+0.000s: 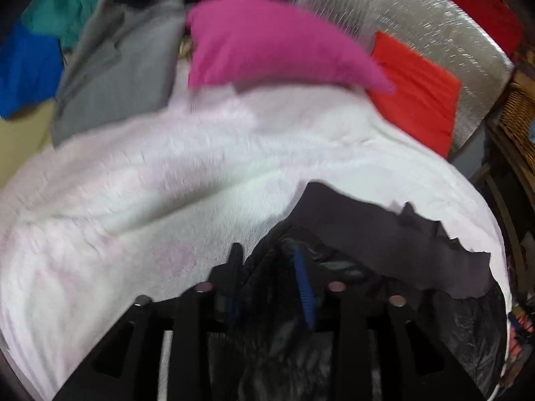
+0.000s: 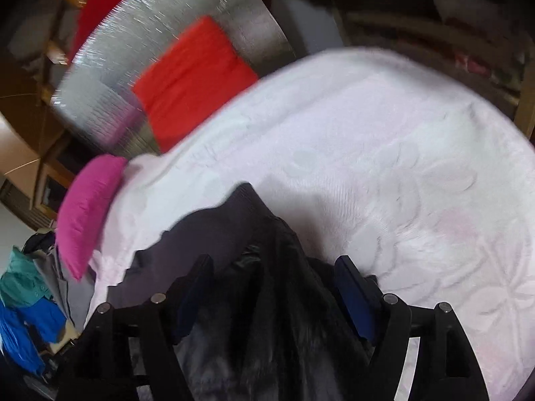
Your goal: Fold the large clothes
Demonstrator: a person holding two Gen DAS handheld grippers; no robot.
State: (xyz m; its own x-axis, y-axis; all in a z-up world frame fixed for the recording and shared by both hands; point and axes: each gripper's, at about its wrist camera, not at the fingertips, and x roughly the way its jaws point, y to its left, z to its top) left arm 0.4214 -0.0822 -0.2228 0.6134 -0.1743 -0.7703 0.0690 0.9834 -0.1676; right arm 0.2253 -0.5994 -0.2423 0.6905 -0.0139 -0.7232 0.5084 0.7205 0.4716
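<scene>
A dark grey-black shiny garment (image 1: pixel 384 230) (image 2: pixel 234 234) is spread over a pale pink textured bedcover (image 1: pixel 167 183) (image 2: pixel 367 133). It is clamped between the fingers of the left gripper (image 1: pixel 267 267) and likewise pinched by the right gripper (image 2: pixel 274 270). A magenta folded cloth (image 1: pixel 267 43) (image 2: pixel 87 207) and a red folded cloth (image 1: pixel 414 90) (image 2: pixel 190 77) are seen beyond, with a grey garment (image 1: pixel 117 73) nearby.

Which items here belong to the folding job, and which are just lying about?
In the job: dark garment, pinched in left claw and right claw; pale pink blanket beneath it.

Lying about: magenta cloth, grey garment, folded red cloth, blue garment, teal garment.
</scene>
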